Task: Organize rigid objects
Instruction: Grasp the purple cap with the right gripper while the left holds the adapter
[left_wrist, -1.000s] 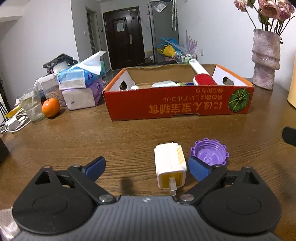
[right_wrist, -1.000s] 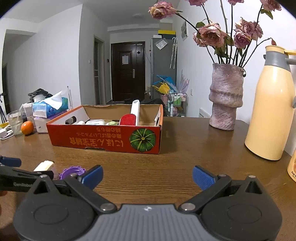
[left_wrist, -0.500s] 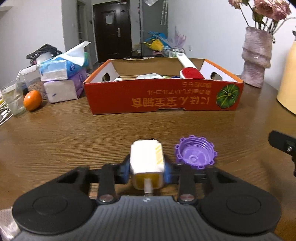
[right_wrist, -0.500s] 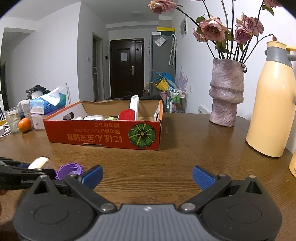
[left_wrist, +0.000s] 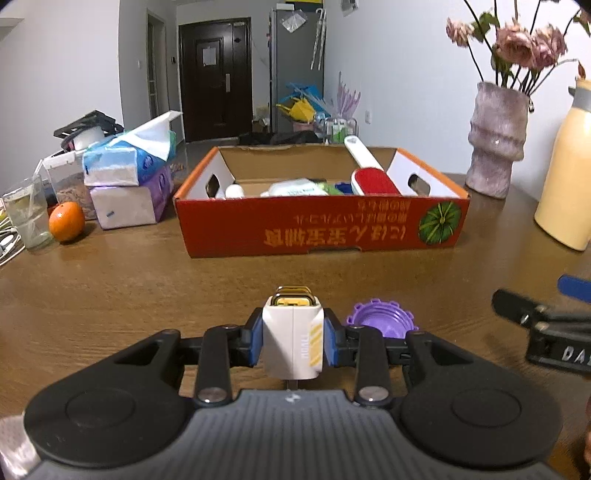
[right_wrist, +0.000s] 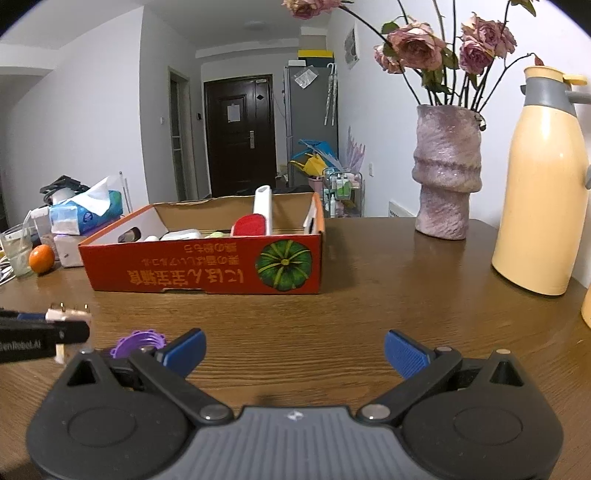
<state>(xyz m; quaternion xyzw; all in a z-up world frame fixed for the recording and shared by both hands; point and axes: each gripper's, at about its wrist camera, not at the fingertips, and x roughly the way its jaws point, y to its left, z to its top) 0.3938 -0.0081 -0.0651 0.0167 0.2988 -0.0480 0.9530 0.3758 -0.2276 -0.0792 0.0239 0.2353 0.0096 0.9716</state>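
since earlier frame, left hand-held gripper (left_wrist: 293, 341) went from wide to clamped on white charger plug (left_wrist: 293, 343), now raised off desk (left_wrist: 110, 288). orange box (left_wrist: 321, 225) ahead, beyond plug; likely next: carry forward, drop in. right hand-held gripper (right_wrist: 294, 350) wide, empty. purple cap (left_wrist: 380, 321) just right of left gripper. plug: white, yellow stripe, prongs forward.

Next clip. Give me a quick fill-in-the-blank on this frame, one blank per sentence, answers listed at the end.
1. The left claw is shut on a white ____.
2. The purple cap lies on the ____, outside the box.
3. The right claw is ____ and holds nothing.
4. The red-headed brush lies inside the ____.

Answers: charger plug; table; open; box
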